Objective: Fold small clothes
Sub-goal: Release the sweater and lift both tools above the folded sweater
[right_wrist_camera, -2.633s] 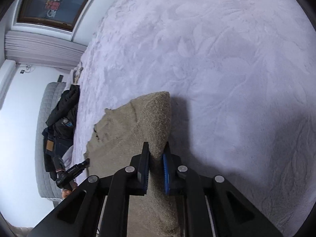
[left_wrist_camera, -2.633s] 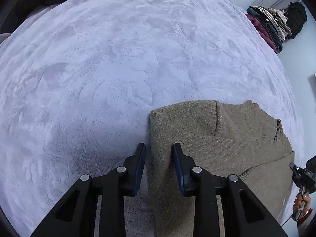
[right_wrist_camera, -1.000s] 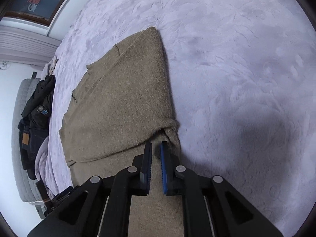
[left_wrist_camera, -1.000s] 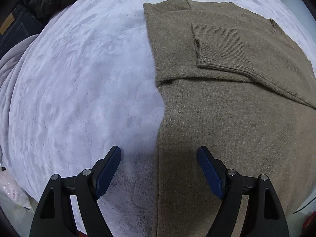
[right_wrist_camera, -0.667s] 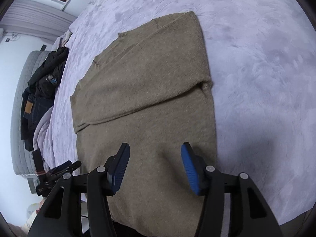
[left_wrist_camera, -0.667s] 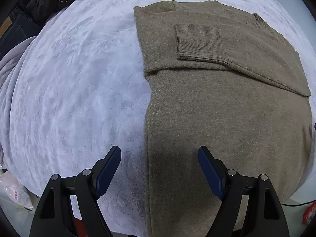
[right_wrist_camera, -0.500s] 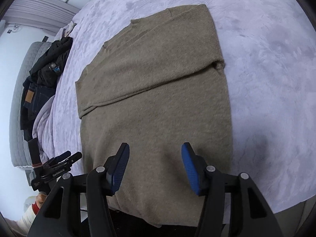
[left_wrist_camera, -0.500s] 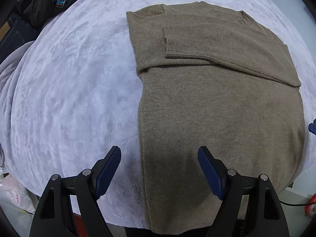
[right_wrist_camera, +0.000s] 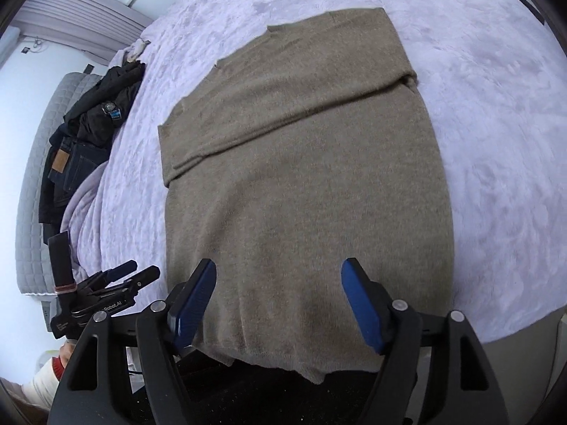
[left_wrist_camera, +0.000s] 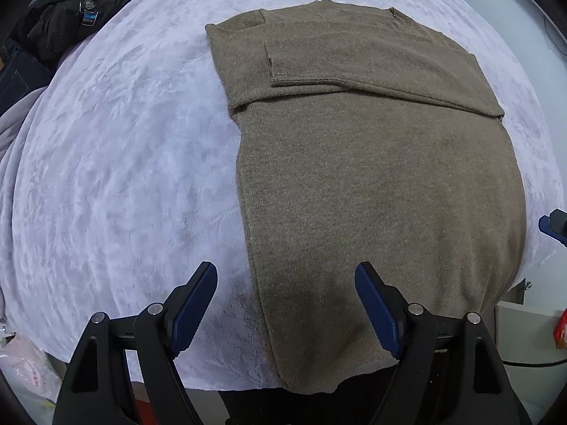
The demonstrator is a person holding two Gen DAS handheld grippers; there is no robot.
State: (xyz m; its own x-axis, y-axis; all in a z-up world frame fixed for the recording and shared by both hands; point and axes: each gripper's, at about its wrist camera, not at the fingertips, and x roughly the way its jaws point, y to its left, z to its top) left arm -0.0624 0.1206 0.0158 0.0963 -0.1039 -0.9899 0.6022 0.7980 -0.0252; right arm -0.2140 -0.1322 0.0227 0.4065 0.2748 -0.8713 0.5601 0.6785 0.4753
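Sweater [left_wrist_camera: 372,184] flat, sleeves folded across

Both wrist cameras look down from above the near edge of the bed [left_wrist_camera: 106,177], facing 12 o'clock along wide-spread fingers. The left view sits over the sweater's [left_wrist_camera: 372,194] left hem; the right view hangs farther right. Both share the sweater [right_wrist_camera: 301,177], and the dark clothes pile [left_wrist_camera: 71,17] at 10 o'clock.

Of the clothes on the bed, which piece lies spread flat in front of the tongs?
The tan sweater, flat on the lavender blanket with a sleeve folded across. The black jacket and jeans lie bunched at the far edge.
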